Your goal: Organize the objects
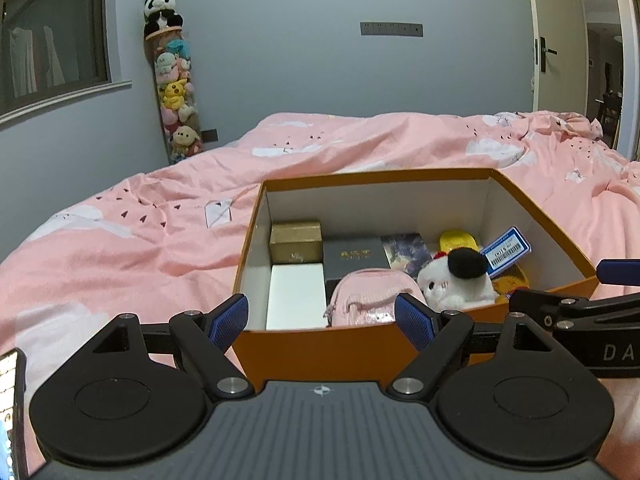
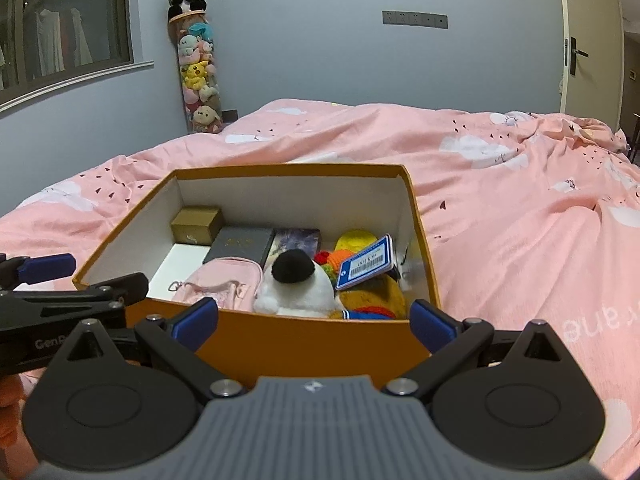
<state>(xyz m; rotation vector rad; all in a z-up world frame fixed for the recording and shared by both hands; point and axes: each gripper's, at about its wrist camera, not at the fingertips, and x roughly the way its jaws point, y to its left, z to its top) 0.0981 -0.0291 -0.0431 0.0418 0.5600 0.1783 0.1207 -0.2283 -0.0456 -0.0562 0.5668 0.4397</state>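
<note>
Nearest, the left hand-held gripper (image 1: 322, 322) and the right hand-held gripper (image 2: 314, 322) hang side by side before the orange box (image 1: 320, 354), both released and holding nothing, as if the packing were done; inside, small boxes line the left, a pink pouch (image 1: 370, 300) and plush toy (image 1: 456, 280) fill the front; the box sits on the pink bed (image 1: 120, 240).

A panda (image 1: 162, 10) is sitting atop a toy tube (image 1: 178, 96) beside the window (image 1: 52, 36); a door (image 2: 588, 40) is standing right.
</note>
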